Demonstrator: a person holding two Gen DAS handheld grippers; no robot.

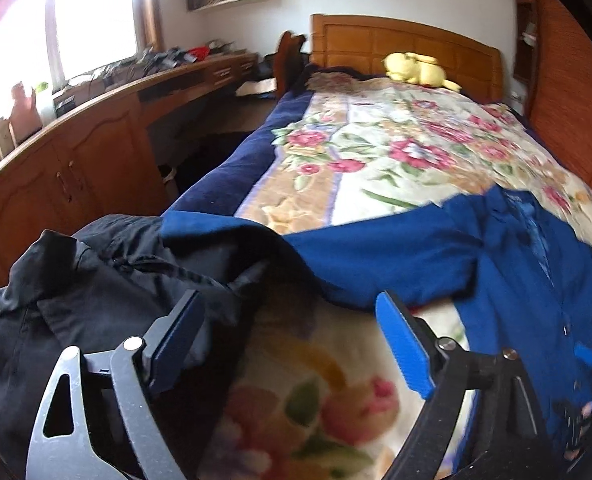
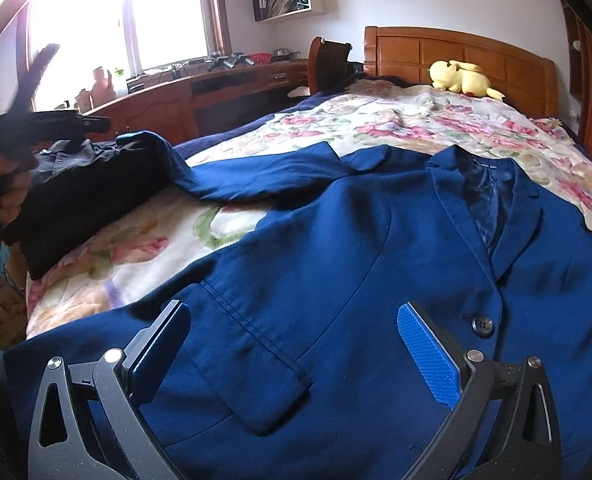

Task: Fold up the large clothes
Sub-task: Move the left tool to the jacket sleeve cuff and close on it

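Note:
A blue blazer [image 2: 336, 240] lies face up and spread on the floral bedspread [image 2: 416, 128], with one sleeve [image 2: 263, 176] stretched left. Its sleeve end lies over a pile of black clothes [image 2: 79, 200]. My right gripper [image 2: 291, 320] is open and empty, just above the blazer's lower front by a flap pocket [image 2: 255, 372] and a button [image 2: 482, 325]. My left gripper [image 1: 287, 312] is open and empty, above the bedspread between the black clothes [image 1: 95, 288] and the blazer [image 1: 496, 264]. The left gripper also shows at the left edge of the right wrist view [image 2: 47, 128], held in a hand.
A yellow plush toy [image 2: 462, 76] lies by the wooden headboard [image 2: 456, 52]. A long wooden desk with cabinets [image 1: 75, 160] runs under the window at left, cluttered on top. A chair [image 2: 330, 64] stands by the bed's head. A wooden wardrobe [image 1: 568, 100] flanks the right side.

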